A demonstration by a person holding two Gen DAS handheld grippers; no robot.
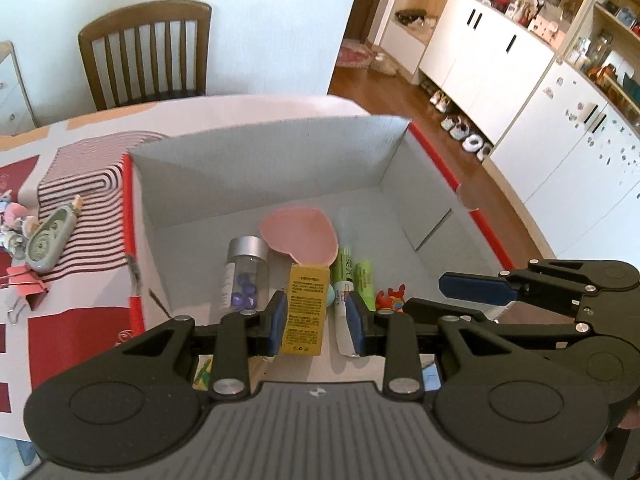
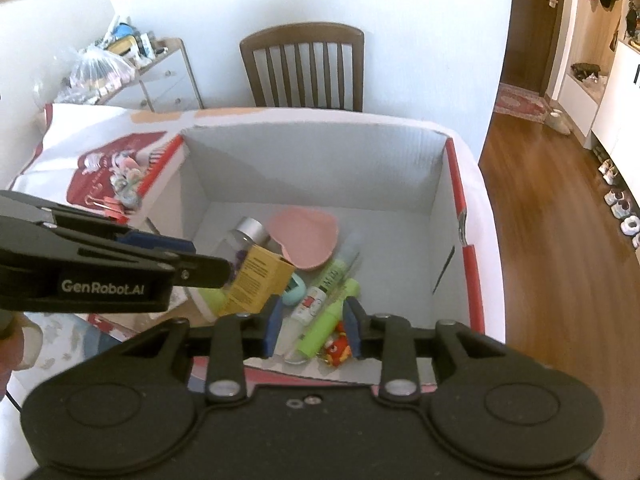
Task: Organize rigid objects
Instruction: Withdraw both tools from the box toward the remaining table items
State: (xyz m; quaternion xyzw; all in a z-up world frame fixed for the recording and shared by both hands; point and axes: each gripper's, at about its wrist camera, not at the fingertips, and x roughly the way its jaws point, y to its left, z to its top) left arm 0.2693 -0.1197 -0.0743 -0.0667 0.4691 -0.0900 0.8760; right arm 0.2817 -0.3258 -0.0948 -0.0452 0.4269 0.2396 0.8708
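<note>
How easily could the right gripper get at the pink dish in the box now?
Probably yes. The box is open on top, and the dish lies bare on its floor, just beyond the tubes under the right gripper. Nothing covers it, and the jaws stand open and empty.

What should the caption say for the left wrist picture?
Left gripper hovers over a box holding a yellow carton and pink heart dish.

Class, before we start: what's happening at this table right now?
A person with a gripper in each hand is sorting items into a white cardboard box. The left gripper appears clamped on a yellow box; the right gripper hangs open over green tubes. A vial and pink heart dish lie inside; a binder clip lies outside.
</note>
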